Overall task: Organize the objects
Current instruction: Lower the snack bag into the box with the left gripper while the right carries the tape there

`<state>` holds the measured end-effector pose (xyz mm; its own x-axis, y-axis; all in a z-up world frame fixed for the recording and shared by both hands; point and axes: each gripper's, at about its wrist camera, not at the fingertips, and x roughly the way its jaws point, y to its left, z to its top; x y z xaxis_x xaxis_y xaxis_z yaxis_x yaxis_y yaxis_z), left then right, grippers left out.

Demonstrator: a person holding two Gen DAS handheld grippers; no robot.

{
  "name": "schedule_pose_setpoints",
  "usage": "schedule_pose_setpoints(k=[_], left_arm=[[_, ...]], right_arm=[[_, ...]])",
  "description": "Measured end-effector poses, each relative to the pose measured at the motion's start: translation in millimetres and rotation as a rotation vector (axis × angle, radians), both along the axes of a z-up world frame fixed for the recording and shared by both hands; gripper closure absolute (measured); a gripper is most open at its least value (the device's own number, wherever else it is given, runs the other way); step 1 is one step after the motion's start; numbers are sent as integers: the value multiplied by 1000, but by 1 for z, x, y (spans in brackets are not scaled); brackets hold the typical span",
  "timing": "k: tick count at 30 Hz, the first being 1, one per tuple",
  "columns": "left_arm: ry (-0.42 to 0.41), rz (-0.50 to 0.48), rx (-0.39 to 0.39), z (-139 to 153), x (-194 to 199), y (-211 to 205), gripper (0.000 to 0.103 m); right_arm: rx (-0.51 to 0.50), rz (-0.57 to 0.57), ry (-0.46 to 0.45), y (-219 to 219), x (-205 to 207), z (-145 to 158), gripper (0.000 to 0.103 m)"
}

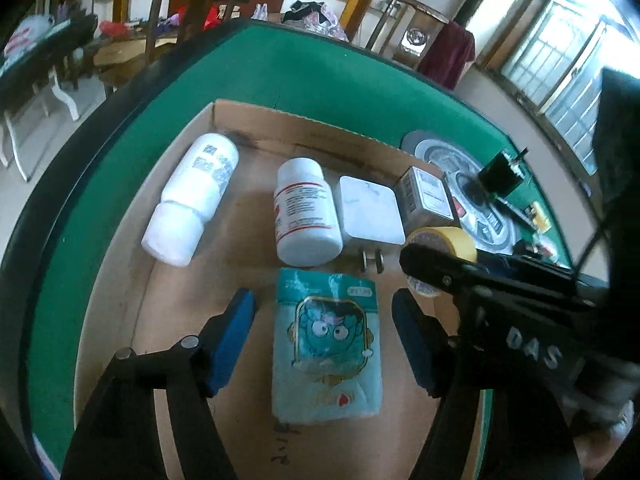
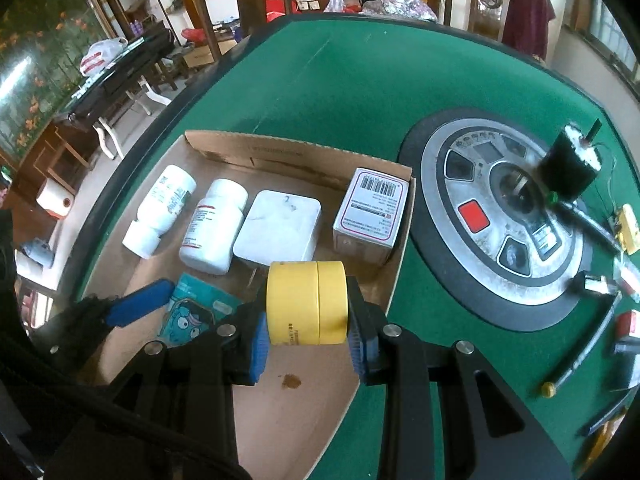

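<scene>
A shallow cardboard tray (image 1: 256, 128) (image 2: 224, 148) lies on the green table. In it lie two white bottles (image 1: 192, 196) (image 1: 306, 212), a white charger (image 1: 370, 210), a small grey box (image 1: 426, 198) and a teal tissue pack (image 1: 326, 344). My left gripper (image 1: 324, 340) is open, its blue pads on either side of the tissue pack. My right gripper (image 2: 306, 340) is shut on a yellow tape roll (image 2: 306, 302) and holds it above the tray's right part. The roll also shows in the left wrist view (image 1: 444, 240).
A round grey control panel (image 2: 500, 224) sits in the table right of the tray, with a black motor (image 2: 568, 168) on it. Small parts, cables and a yellow connector (image 2: 624, 232) lie at the right edge. Chairs and furniture stand beyond the table.
</scene>
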<state>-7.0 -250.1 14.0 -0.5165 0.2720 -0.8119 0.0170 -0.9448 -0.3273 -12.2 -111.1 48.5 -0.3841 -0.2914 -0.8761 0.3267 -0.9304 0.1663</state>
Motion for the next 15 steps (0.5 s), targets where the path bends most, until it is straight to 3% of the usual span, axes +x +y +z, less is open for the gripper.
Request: schedule_pose_setpoints(k=[8,10,15], left_arm=[[1,97,132,8,20,-19,38],[-6,81,121,12,29,-18,38],[-59,-2,80,10,50,-9,38]], right_arm=[[-75,-41,-41,8,-5,-2,71],[-98,-49,-16,12,0,5,71],[-117,-67,93,33,18,31,52]])
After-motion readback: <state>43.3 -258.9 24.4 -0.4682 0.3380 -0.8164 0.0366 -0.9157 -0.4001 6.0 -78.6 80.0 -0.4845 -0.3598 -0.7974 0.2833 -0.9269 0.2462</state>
